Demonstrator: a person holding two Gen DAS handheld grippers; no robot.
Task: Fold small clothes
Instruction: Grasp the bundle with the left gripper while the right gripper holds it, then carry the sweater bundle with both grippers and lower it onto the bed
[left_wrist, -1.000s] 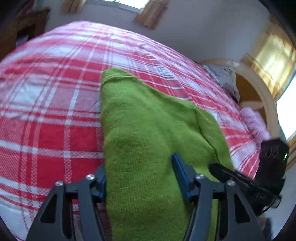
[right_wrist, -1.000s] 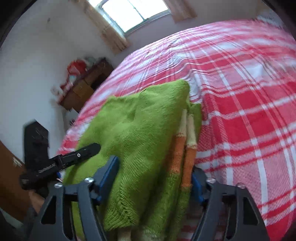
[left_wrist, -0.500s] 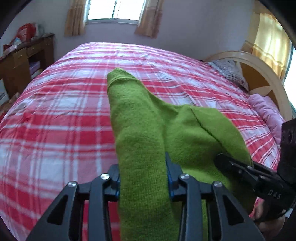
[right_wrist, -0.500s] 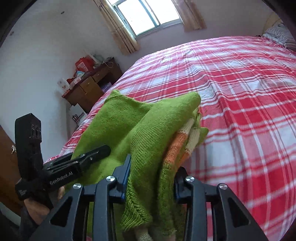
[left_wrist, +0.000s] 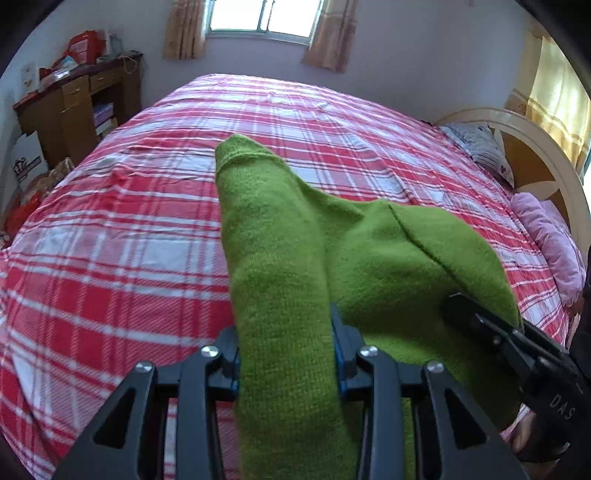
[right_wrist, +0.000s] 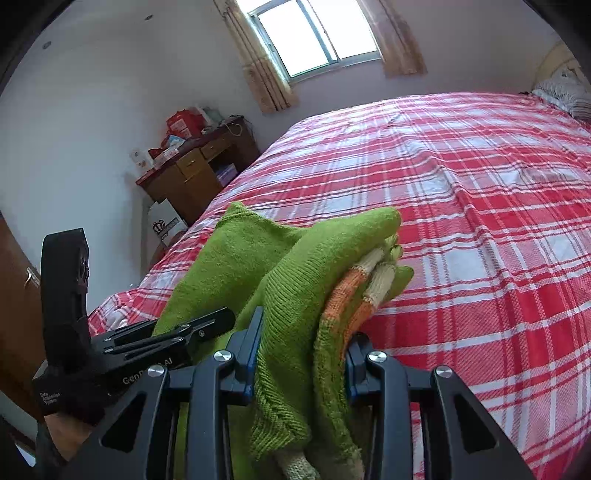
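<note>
While both grippers pinch the green sweater (left_wrist: 369, 266), I see wide bare bedspread (left_wrist: 110, 229) ahead.
Left gripper (left_wrist: 284, 354) and right gripper (right_wrist: 301, 354) clamp bunched edges; its long fold points toward the window (left_wrist: 264, 16).

bed: red-and-white plaid cover (left_wrist: 147, 240); far wall: curtained window (left_wrist: 262, 16); left corner: cluttered wooden desk (left_wrist: 74, 107); headboard (left_wrist: 535, 155) side: grey pillow (left_wrist: 476, 144), pink pillow (left_wrist: 550, 236)
</note>
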